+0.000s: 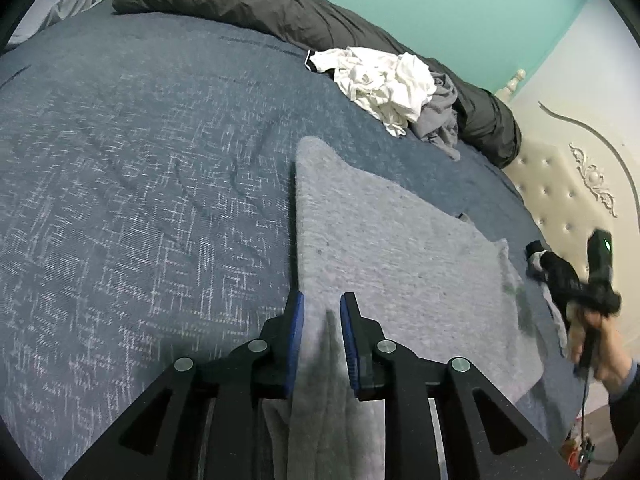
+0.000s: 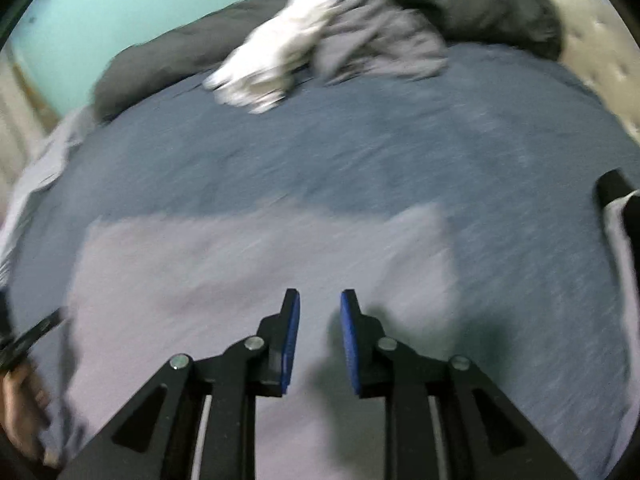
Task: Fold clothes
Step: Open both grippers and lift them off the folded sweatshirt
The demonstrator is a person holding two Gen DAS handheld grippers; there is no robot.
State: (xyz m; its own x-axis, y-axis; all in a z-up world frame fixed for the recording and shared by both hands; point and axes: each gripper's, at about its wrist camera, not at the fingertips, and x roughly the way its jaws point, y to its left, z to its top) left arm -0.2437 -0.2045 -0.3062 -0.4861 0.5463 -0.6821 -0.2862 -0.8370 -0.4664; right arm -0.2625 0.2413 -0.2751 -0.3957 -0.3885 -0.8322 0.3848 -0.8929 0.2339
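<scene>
A light grey garment [image 1: 400,248] lies spread on the blue bed cover [image 1: 140,160]. My left gripper [image 1: 322,316] is shut on a bunched fold of its near edge, and cloth hangs down between the blue pads [image 1: 296,332]. The garment's left edge is lifted off the cover. In the blurred right wrist view my right gripper [image 2: 320,312] hovers open over the same grey garment [image 2: 240,272], with nothing between its fingers. In the left wrist view the right gripper [image 1: 536,254] is at the garment's far right side, held by a hand [image 1: 596,344].
A white clothes pile [image 1: 384,80] and crumpled grey clothes [image 1: 440,116] lie at the back of the bed against a dark rolled duvet [image 1: 280,8]. A cream tufted headboard [image 1: 568,184] stands on the right. A black-and-white item [image 2: 616,200] sits at the right edge.
</scene>
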